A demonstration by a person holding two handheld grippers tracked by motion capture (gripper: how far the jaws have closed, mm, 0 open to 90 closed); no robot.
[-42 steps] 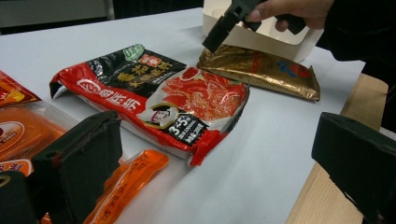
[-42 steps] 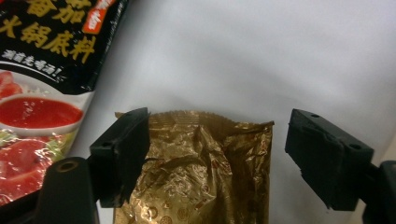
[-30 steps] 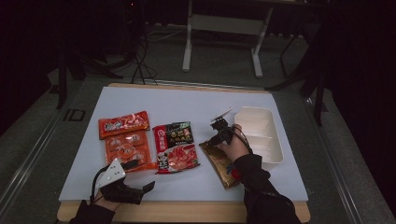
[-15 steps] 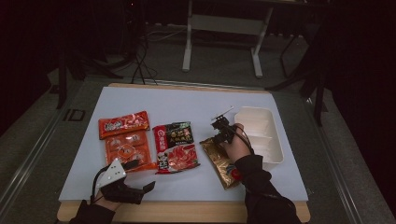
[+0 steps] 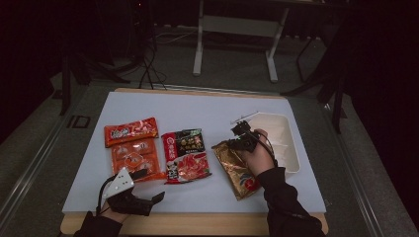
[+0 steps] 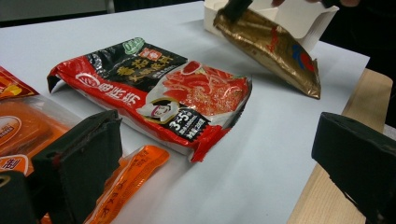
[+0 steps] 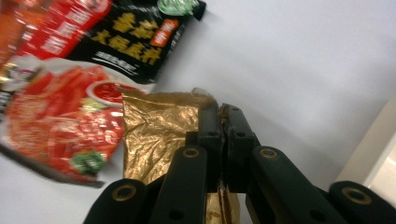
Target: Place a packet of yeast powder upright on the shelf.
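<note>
We take the red and black packet (image 5: 185,155) at the middle of the white tabletop (image 5: 197,111) as our landmark. Just to its right lies the gold foil pouch (image 5: 237,165), and our right gripper (image 5: 240,137) is clamped on that pouch's far edge; in the right gripper view we see the two black jaws pressed together with the crinkled gold foil (image 7: 156,135) pinched between them, and the packet (image 7: 88,70) lying just beyond and to the left. In the left gripper view the pouch (image 6: 271,49) is tilted, its gripped end raised against the white tray (image 6: 299,18) while its lower end touches the tabletop (image 6: 261,154). The white tray (image 5: 284,140) sits further right of the packet, just beside our right hand (image 5: 257,155). To the packet's left we see two orange packets: one (image 5: 131,131) toward the far side and a clear-windowed one (image 5: 134,158) nearer to us, touching it. Our left gripper (image 5: 150,190) rests at the near edge of the table, below and left of the packet, released: its jaws stand wide apart in its own view, with the packet (image 6: 154,93) between and beyond them and a small orange sachet (image 6: 126,179) by the left jaw.
</note>
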